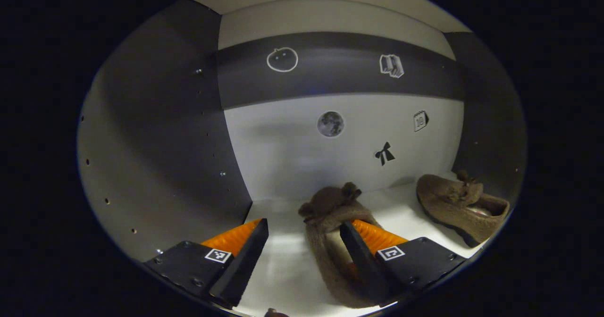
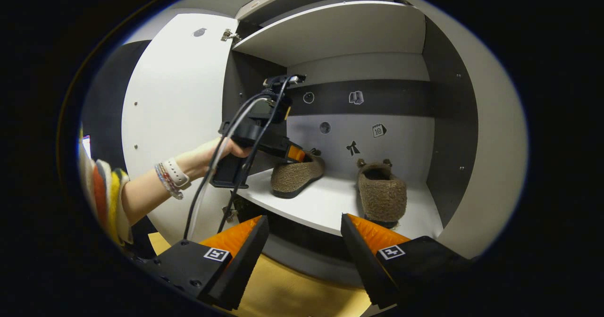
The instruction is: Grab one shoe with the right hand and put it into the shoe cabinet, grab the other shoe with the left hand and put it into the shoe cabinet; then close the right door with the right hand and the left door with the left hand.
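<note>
Shoes [image 2: 297,178] [image 2: 381,193] sit on the cabinet shelf [image 2: 330,204]; left tongs [image 1: 304,241] spread around one, right tongs [image 2: 304,241] spread outside

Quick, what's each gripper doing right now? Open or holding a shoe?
Left gripper: open, one finger inside the left shoe on the shelf, not clamping it.
Right gripper: open and empty, in front of the cabinet, right shoe already on the shelf.

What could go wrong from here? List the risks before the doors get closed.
1. The left hand-held gripper is open, but one finger looks tucked inside the left shoe; pulling back may drag it off the shelf.
2. The right shoe sits near the shelf's front edge, so a closing door could catch it.
3. The trailing cable might snag the left door.
</note>
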